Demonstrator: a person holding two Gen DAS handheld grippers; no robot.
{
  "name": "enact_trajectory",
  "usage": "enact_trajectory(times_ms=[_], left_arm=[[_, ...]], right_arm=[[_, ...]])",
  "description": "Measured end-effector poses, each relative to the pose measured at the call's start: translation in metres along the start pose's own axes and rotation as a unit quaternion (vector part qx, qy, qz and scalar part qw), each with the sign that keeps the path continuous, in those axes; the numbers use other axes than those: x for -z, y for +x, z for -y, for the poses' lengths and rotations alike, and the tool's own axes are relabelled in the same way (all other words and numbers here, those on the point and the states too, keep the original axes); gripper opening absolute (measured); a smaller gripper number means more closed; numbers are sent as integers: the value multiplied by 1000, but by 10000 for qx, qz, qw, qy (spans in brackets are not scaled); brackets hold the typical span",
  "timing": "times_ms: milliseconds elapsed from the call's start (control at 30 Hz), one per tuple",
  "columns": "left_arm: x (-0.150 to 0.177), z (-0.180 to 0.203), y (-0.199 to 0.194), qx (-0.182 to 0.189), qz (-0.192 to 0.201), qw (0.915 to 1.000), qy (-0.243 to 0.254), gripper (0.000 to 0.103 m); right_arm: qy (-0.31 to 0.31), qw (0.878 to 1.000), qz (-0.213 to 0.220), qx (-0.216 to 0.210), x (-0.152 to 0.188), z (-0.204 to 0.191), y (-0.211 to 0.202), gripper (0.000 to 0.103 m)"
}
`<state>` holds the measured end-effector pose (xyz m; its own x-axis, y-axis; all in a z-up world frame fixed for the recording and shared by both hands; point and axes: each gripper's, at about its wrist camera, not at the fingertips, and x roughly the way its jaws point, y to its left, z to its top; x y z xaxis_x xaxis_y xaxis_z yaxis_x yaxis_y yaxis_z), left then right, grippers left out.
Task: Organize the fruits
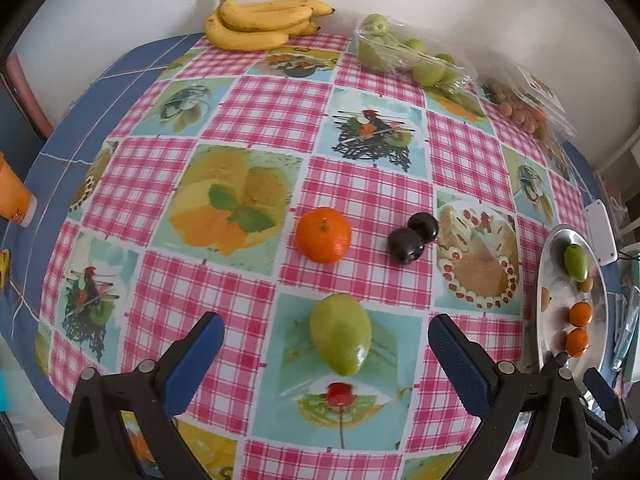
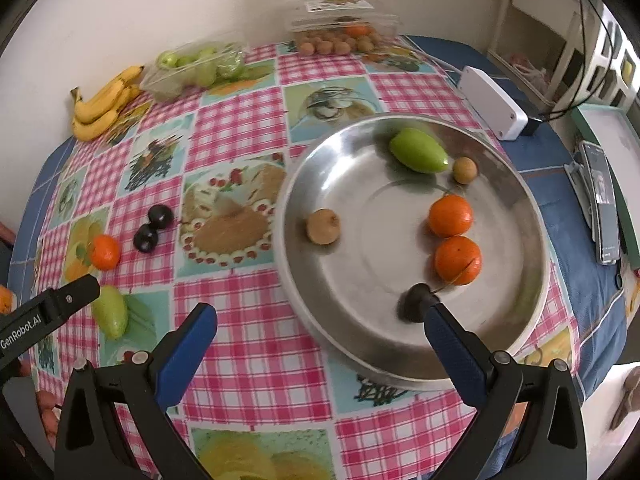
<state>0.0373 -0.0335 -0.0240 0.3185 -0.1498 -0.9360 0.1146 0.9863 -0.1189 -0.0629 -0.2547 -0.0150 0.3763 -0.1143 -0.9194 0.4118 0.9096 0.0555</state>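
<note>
Hovering above the checked tablecloth (image 1: pixel 256 112), the left gripper (image 1: pixel 326 340) has its blue fingers (image 1: pixel 196 354) spread wide and holds nothing. A green pear-shaped fruit (image 1: pixel 341 334) lies on the cloth between them, touching neither finger. At 12 o'clock from that fruit sits a tangerine (image 1: pixel 323 234); at 1 o'clock, two dark plums (image 1: pixel 412 238) touch each other.

The right gripper (image 2: pixel 320 320) is likewise spread apart and empty, poised over the near rim of the steel dish (image 2: pixel 320 184). Inside the dish: a green fruit (image 2: pixel 418 155) at 12 o'clock, a small brown fruit (image 2: pixel 465 170) just beside it at 1 o'clock, two tangerines (image 2: pixel 454 232) touching at 3 o'clock, a second brown fruit (image 2: pixel 323 226) at 9 o'clock, and a dark plum (image 2: pixel 416 302) at 6 o'clock, next to the right finger's tip; contact cannot be determined.

Along the wall stand a banana bunch (image 1: pixel 260 20), a clear pack of green fruit (image 1: pixel 400 54) and a clear tub of small brown fruit (image 2: pixel 340 36). A white box (image 2: pixel 494 102) lies at 2 o'clock of the dish.
</note>
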Motion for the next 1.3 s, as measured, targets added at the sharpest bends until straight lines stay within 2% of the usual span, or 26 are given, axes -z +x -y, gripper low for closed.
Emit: enact_trajectory(times_ms=[400, 733, 1033, 1300], left_arm=[[7, -29, -6, 46, -85, 9996, -265, 103], [7, -53, -6, 67, -21, 9981, -609, 103], [3, -51, 8, 104, -93, 9978, -647, 103], [1, -47, 18, 94, -132, 9977, -662, 103]], right_arm=[[-382, 9989, -257, -86, 13, -33, 8, 103], [-675, 9965, -293, -390, 13, -60, 15, 103], [-964, 9932, -233, -607, 10, -83, 27, 103], [-776, 9935, -181, -813, 5, -81, 36, 103]])
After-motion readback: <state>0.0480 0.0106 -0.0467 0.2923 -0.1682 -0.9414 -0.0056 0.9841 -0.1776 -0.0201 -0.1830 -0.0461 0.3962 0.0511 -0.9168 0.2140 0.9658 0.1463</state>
